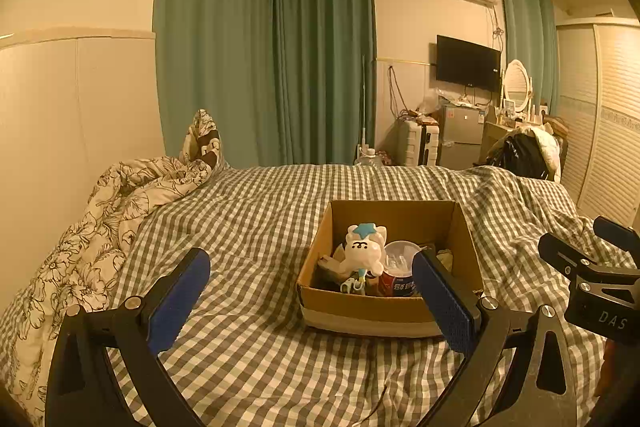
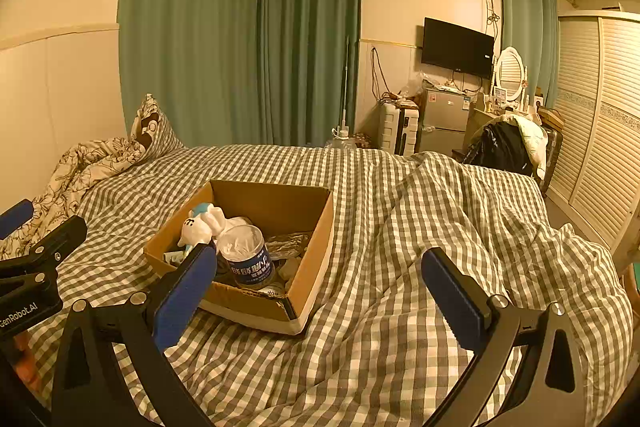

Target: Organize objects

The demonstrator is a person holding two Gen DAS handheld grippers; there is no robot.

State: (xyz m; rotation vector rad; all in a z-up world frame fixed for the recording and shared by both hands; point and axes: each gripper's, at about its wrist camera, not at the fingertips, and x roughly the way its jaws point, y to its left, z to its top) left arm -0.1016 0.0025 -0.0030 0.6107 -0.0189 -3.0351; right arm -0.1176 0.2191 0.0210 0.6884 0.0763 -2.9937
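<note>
Hovering low over the checked bed (image 1: pixel 260 211), the left gripper (image 1: pixel 310 293) and right gripper (image 2: pixel 320 291) both gape wide and hold nothing. Just beyond them sits the open box (image 1: pixel 360 307), already holding a white plush (image 1: pixel 362 251), a can (image 2: pixel 250 259) and smaller items I cannot make out. No loose objects show on the bedding, so the organizing looks nearly done.

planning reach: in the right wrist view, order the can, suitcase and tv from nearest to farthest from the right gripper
1. can, in the box on the bed, left of the right gripper
2. suitcase, on the floor past the bed
3. tv, up on the far wall
</note>
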